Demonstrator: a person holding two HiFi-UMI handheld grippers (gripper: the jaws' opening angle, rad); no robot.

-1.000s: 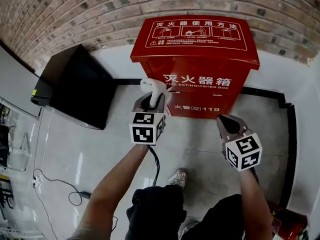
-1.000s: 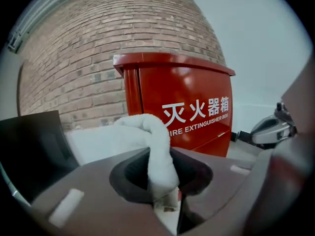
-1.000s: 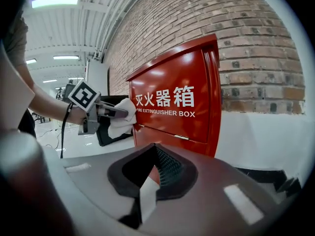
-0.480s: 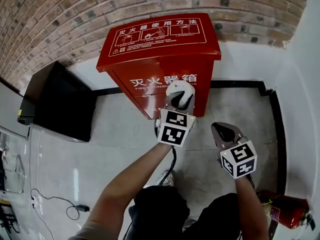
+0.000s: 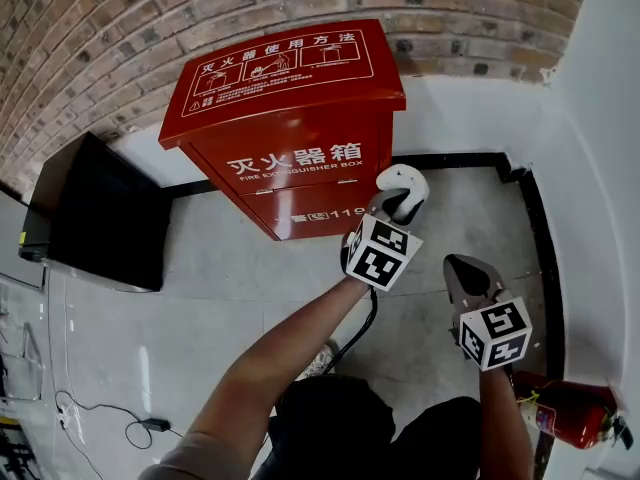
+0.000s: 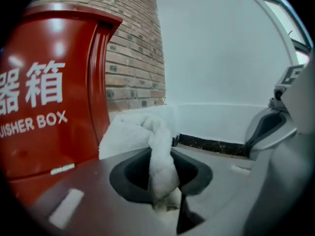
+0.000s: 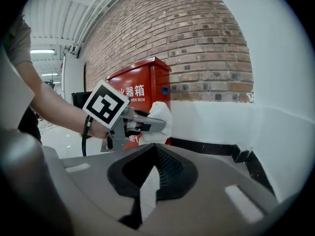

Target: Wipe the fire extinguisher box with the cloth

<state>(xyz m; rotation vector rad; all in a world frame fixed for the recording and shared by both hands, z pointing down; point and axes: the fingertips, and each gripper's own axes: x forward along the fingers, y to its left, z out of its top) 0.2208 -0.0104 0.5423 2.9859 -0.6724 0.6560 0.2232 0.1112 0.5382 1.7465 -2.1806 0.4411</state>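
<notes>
Near right: a red fire extinguisher (image 5: 560, 415) lies on the floor. Right claw (image 5: 462, 268): jaws pressed together, nothing between them, held above the floor. Left claw (image 5: 390, 206), farther off and to the left: pinching the white cloth (image 5: 405, 182), which bunches up beyond the jaws. Cloth is at the right front corner of the red fire extinguisher box (image 5: 290, 128); contact not discernible. Box stands against the brick wall (image 5: 120, 28), black panel (image 5: 95, 213) to its left.

Right gripper (image 7: 156, 149): fingers (image 7: 173, 170) pressed together, nothing between them. Ahead, the left gripper (image 7: 160, 124) clamps a white cloth (image 7: 161, 113) at the front corner of the red box (image 7: 142, 85); can't tell if they touch. Brick wall (image 7: 197, 48) behind.
</notes>
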